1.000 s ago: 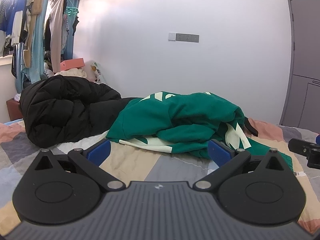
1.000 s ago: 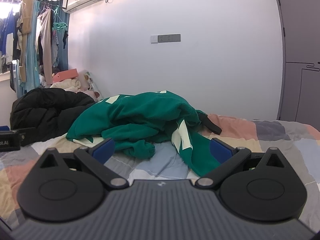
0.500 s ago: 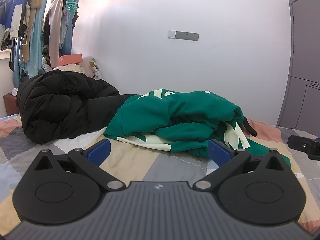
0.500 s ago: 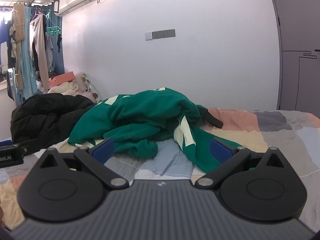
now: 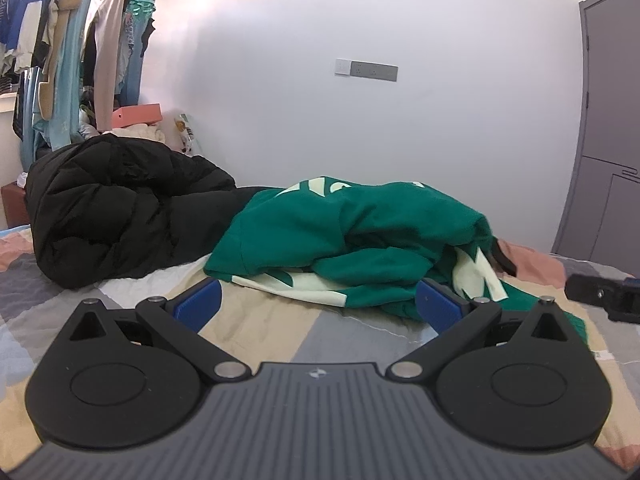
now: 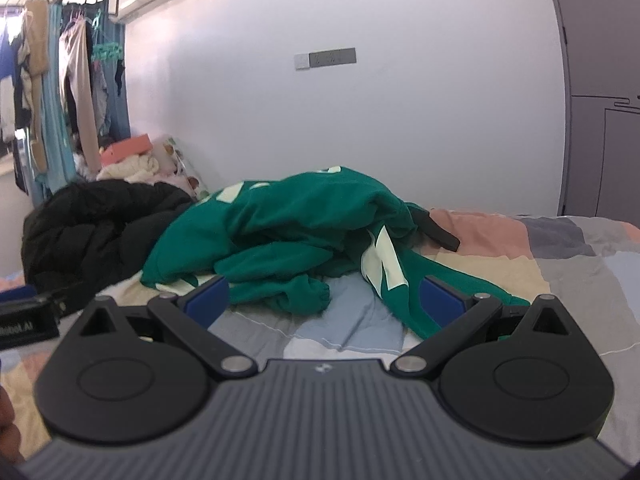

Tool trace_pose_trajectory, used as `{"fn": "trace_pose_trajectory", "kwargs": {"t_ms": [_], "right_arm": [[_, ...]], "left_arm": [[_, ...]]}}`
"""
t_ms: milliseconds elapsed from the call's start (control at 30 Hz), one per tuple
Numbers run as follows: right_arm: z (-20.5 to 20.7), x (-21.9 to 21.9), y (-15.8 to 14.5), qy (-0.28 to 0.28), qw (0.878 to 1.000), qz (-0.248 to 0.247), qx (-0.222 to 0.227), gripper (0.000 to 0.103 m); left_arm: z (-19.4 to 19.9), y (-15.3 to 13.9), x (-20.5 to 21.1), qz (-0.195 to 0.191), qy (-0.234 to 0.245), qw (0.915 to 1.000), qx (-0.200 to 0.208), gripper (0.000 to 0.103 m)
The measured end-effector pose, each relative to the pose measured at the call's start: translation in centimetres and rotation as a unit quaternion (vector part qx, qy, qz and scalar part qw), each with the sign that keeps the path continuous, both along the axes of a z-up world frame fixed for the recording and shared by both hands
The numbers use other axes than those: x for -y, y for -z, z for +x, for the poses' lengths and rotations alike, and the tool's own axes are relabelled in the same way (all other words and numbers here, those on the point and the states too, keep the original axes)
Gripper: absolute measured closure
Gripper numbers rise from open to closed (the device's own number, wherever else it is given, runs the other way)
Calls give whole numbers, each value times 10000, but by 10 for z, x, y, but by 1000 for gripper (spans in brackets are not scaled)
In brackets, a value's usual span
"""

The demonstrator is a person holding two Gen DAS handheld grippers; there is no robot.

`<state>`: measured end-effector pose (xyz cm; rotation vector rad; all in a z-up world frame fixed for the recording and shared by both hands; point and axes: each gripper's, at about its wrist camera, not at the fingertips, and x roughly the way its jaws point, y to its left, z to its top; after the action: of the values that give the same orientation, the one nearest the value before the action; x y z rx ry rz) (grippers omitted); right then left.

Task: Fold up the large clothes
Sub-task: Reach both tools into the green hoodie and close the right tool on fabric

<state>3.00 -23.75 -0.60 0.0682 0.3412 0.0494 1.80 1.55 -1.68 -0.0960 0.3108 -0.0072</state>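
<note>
A green sweatshirt with cream letters [image 5: 360, 240] lies crumpled in a heap on the patchwork bedspread [image 5: 280, 320]; it also shows in the right wrist view [image 6: 288, 228], with a sleeve [image 6: 432, 284] trailing toward me. My left gripper [image 5: 316, 304] is open and empty, low over the bed just short of the heap's near edge. My right gripper [image 6: 324, 300] is open and empty, close in front of a cuff [image 6: 308, 296] and the trailing sleeve.
A rolled black puffer jacket [image 5: 112, 208] lies left of the sweatshirt, touching it. Hanging clothes [image 5: 80, 40] fill the far left. A white wall stands behind the bed, a grey wardrobe [image 5: 604, 160] at right. The right gripper's tip [image 5: 600, 292] shows at the right edge.
Both grippers have moved forward and closer to the green sweatshirt, which now looks larger. Both jaws stay open. The clothes have not moved.
</note>
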Motion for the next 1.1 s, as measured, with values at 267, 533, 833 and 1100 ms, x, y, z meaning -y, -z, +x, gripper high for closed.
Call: {"fn": "trace_pose_trajectory", "kwargs": {"t_ms": [267,533,833,1100], "right_arm": [[35,-1,10,22,9996,46,-272,0],[85,-5,13,-172,9985,200,-480,0],[160,-15,42,-411,9946,465,-835,0],[204,-19,81,-528,9879,1083,-981,25]], "left_arm": [[51,8,-1,163,0,9998,-62,0],[119,27,4,692,25,9973,-222,0],[195,45,-12,393,24,9980,-497,0],[221,72,-19,-83,182,9979,-608,1]]}}
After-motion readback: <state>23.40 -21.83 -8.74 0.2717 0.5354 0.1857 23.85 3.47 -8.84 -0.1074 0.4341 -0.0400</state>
